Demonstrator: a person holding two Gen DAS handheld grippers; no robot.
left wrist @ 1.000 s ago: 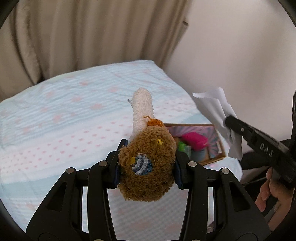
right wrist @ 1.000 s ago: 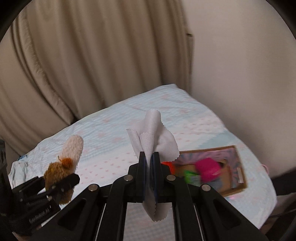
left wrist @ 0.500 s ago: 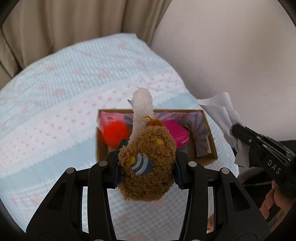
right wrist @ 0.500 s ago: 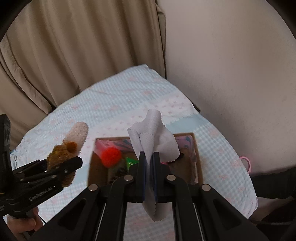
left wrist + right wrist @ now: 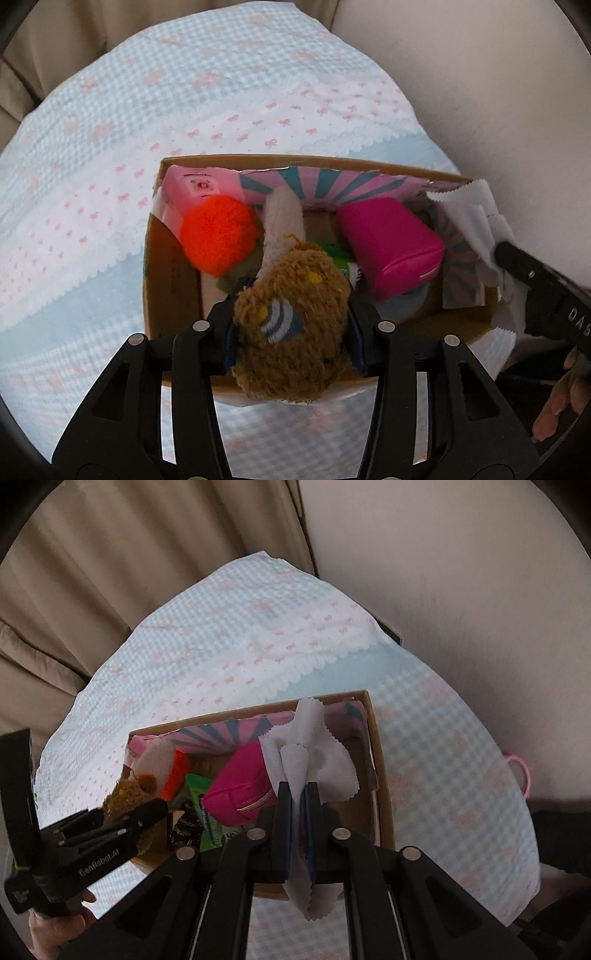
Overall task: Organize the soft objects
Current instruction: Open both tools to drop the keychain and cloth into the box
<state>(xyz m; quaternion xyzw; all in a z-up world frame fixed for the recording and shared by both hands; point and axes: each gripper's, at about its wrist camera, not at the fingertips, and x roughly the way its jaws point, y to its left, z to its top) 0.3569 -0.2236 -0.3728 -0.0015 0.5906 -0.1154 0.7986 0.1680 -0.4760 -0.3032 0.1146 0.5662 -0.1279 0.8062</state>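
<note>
My left gripper (image 5: 291, 325) is shut on a brown plush toy (image 5: 291, 332) with a white fuzzy part (image 5: 282, 221), held over the near side of an open cardboard box (image 5: 171, 280). My right gripper (image 5: 298, 797) is shut on a white pinked-edge cloth (image 5: 314, 746), held over the box's right part (image 5: 380, 775). The cloth also shows in the left wrist view (image 5: 472, 229), and the plush in the right wrist view (image 5: 127, 794). In the box lie an orange pompom (image 5: 218, 240), a magenta pouch (image 5: 391, 243) and a green packet (image 5: 201, 794).
The box sits on a bed with a light blue and white cover with pink bows (image 5: 110, 166). Beige curtains (image 5: 110, 572) hang behind it, and a plain wall (image 5: 461, 590) stands at the right. A pink loop (image 5: 521, 771) lies at the bed's right edge.
Both grippers have moved forward and down over the box, which now looks larger and closer. Each still holds its object.
</note>
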